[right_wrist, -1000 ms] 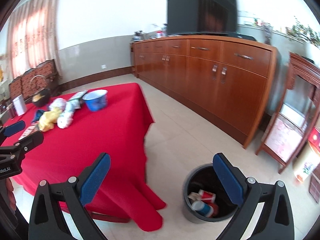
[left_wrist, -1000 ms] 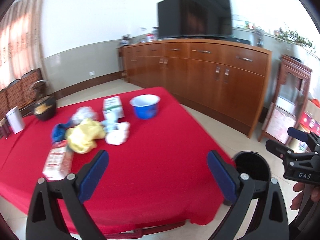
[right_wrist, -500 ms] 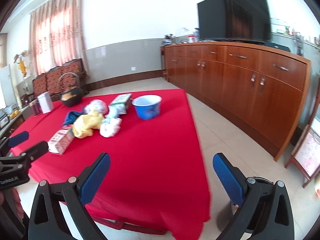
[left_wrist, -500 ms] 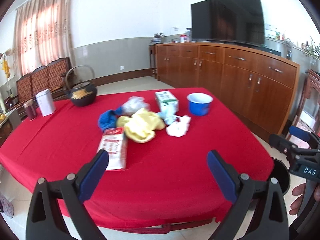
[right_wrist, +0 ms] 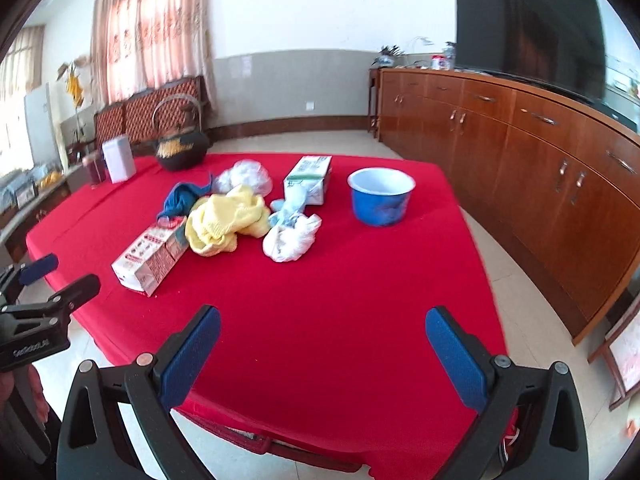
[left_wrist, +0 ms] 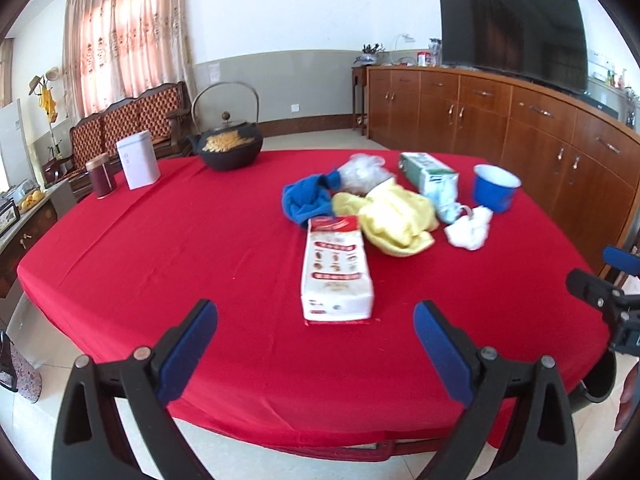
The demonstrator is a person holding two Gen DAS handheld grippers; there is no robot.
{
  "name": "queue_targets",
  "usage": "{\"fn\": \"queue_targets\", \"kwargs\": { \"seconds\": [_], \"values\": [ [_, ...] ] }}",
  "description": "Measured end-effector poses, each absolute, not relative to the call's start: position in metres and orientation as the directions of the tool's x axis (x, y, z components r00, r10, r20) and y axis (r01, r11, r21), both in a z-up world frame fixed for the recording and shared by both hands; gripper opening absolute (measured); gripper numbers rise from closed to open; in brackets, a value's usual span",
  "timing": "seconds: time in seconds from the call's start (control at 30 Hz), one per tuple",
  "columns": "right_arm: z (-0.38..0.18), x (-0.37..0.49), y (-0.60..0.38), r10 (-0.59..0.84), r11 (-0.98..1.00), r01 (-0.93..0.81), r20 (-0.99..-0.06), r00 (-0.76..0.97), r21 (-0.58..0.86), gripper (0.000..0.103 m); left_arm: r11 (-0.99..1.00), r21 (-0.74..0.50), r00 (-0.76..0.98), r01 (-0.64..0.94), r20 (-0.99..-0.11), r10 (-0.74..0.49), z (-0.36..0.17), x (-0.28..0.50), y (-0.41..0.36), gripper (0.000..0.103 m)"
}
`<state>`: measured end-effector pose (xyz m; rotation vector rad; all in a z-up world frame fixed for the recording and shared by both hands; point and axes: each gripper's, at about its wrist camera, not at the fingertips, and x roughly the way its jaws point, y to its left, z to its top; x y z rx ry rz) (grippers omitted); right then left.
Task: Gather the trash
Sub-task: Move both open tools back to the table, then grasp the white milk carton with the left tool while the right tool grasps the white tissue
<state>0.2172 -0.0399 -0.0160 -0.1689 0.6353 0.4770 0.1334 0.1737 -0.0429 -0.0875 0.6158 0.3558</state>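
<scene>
On the red table [left_wrist: 160,240] lies a pile of trash: a red-and-white carton [left_wrist: 335,270] lying flat, a yellow cloth [left_wrist: 396,218], a blue cloth [left_wrist: 306,200], a clear plastic bag [left_wrist: 364,174], a green-and-white carton [left_wrist: 428,172] and a white crumpled bag [left_wrist: 468,230]. The same pile shows in the right wrist view, with the red-and-white carton [right_wrist: 150,256] and the white bag [right_wrist: 290,238]. My left gripper [left_wrist: 316,344] is open and empty over the table's near edge, just short of the red-and-white carton. My right gripper [right_wrist: 320,348] is open and empty over the near edge.
A blue bowl [right_wrist: 380,196] stands right of the pile. A black iron kettle [left_wrist: 228,146], a white tin [left_wrist: 138,160] and a dark red can [left_wrist: 101,176] stand at the far left. A wooden sideboard [right_wrist: 540,160] with a TV [right_wrist: 528,36] lines the right wall. A dark bin edge [left_wrist: 598,376] shows beside the table.
Both grippers have swung left, from the floor and trash bin towards the table. The pile of trash now lies straight ahead and closer. Both stay open and empty.
</scene>
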Motion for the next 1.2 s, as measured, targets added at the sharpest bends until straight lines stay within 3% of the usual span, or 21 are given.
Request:
{"fn": "queue_targets", "kwargs": {
  "seconds": [0.4, 0.5, 0.63, 0.73, 0.93, 1.03, 1.07, 1.2],
  "values": [
    [-0.05, 0.269, 0.015, 0.363, 0.85, -0.525, -0.68, 0.637, -0.038, 0.103, 0.938, -0.012, 0.735, -0.345, -0.625, 0.263, -0.071, 0.182, 0.187, 0.092],
    [-0.055, 0.283, 0.025, 0.36, 0.848, -0.529, -0.69, 0.628, -0.038, 0.103, 0.94, -0.026, 0.73, -0.341, -0.637, 0.247, -0.075, 0.191, 0.19, 0.084],
    [-0.058, 0.302, 0.037, 0.358, 0.849, -0.528, -0.709, 0.607, -0.024, 0.1, 0.937, -0.092, 0.724, -0.338, -0.662, 0.196, -0.079, 0.201, 0.202, 0.054],
    [-0.061, 0.313, 0.046, 0.349, 0.846, -0.533, -0.725, 0.594, -0.03, 0.097, 0.934, -0.111, 0.732, -0.34, -0.655, 0.189, -0.077, 0.203, 0.209, 0.052],
    [-0.063, 0.329, 0.058, 0.326, 0.846, -0.532, -0.755, 0.569, -0.035, 0.086, 0.931, -0.12, 0.735, -0.344, -0.651, 0.187, -0.075, 0.203, 0.213, 0.051],
    [-0.066, 0.335, 0.059, 0.314, 0.849, -0.528, -0.772, 0.552, -0.032, 0.069, 0.933, -0.123, 0.737, -0.337, -0.651, 0.181, -0.075, 0.203, 0.21, 0.051],
    [-0.068, 0.336, 0.058, 0.319, 0.847, -0.531, -0.779, 0.54, -0.022, 0.052, 0.935, -0.123, 0.739, -0.333, -0.65, 0.177, -0.075, 0.202, 0.21, 0.051],
    [-0.067, 0.333, 0.049, 0.35, 0.847, -0.532, -0.763, 0.544, 0.01, 0.047, 0.939, -0.128, 0.748, -0.32, -0.643, 0.168, -0.071, 0.196, 0.204, 0.051]
  ]
}}
